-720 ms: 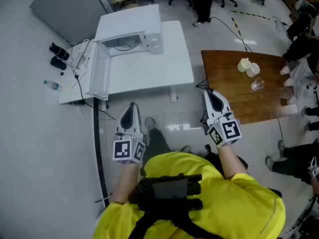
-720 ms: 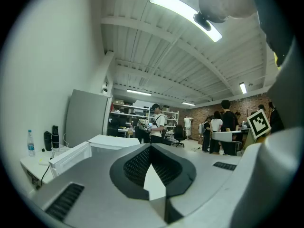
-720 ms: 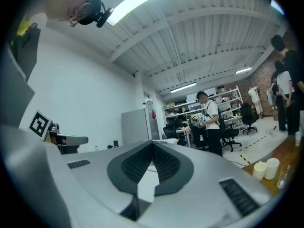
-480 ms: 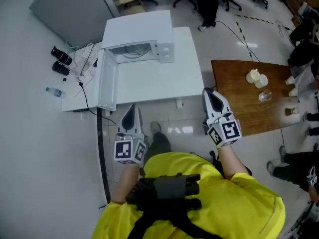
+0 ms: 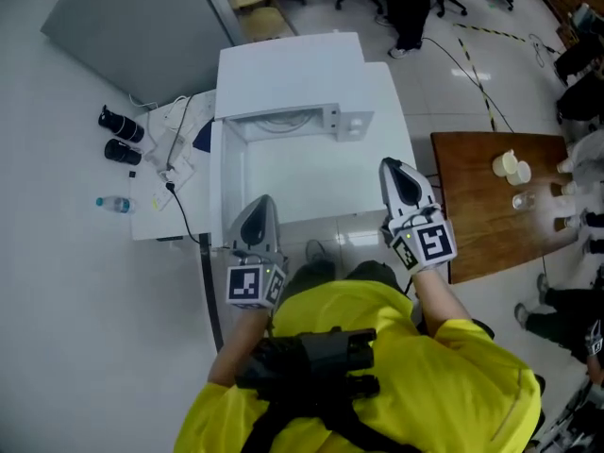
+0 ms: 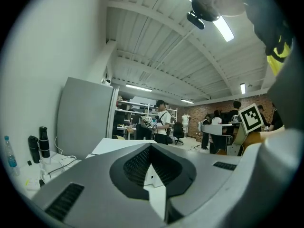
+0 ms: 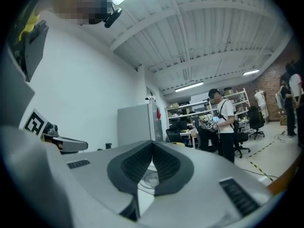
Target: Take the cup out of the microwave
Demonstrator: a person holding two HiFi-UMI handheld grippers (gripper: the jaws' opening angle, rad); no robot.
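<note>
The white microwave (image 5: 288, 74) stands on a white table (image 5: 321, 182), its door (image 5: 229, 182) swung open to the left. No cup shows in its open cavity (image 5: 283, 119) from the head view. In the right gripper view a round glass turntable (image 7: 151, 178) shows through the gap under the jaws. My left gripper (image 5: 257, 217) hangs over the table's near edge in front of the door, shut and empty (image 6: 151, 146). The right gripper (image 5: 396, 173) is over the table's right front corner, also shut with nothing in it (image 7: 153, 144).
A brown wooden table (image 5: 481, 225) at the right carries white cups (image 5: 514, 166) and a glass (image 5: 522, 200). Black bottles (image 5: 118, 125), a water bottle (image 5: 118, 204) and cables (image 5: 179, 173) lie left of the microwave. A grey cabinet (image 5: 132, 26) stands behind; people and office chairs are further back.
The person has walked up to the white table, so the microwave now lies much closer. Both grippers have gone from above the floor to above the table's front edge, still shut.
</note>
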